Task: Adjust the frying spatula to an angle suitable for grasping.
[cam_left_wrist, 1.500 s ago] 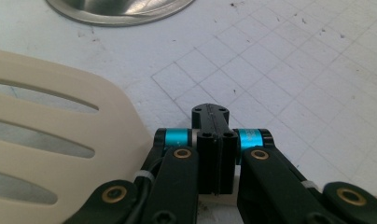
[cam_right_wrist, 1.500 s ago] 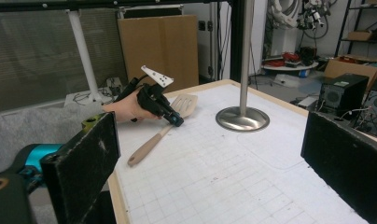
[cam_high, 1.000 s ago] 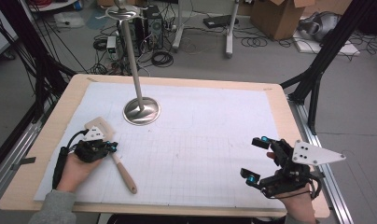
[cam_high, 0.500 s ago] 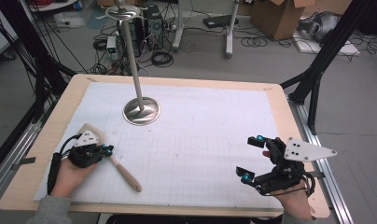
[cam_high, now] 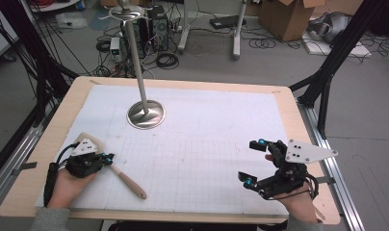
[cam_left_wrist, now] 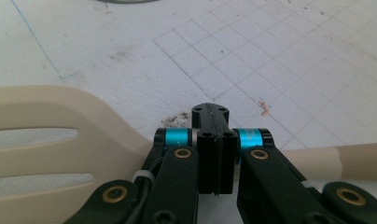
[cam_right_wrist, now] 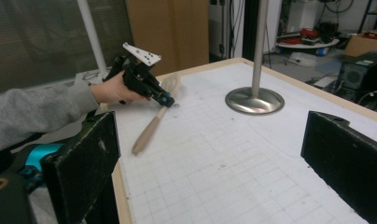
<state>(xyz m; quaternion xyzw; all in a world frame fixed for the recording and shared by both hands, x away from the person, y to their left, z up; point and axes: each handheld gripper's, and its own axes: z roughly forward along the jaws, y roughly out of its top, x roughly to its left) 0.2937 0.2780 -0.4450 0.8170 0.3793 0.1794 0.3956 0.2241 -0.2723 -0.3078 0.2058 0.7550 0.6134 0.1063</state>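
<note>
Spatula (cam_high: 116,172) lies flat near the table's (cam_high: 192,84) left front corner. Left gripper (cam_high: 106,159), jaws pressed together, rests over its neck without clamping it. Right gripper (cam_high: 252,162) waits, jaws spread, near the right edge.

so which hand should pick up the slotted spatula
Left. The left gripper sits with jaws shut right over the spatula neck, at the table's near left. The right gripper is open but far across the white mat, nothing between its jaws.
</note>
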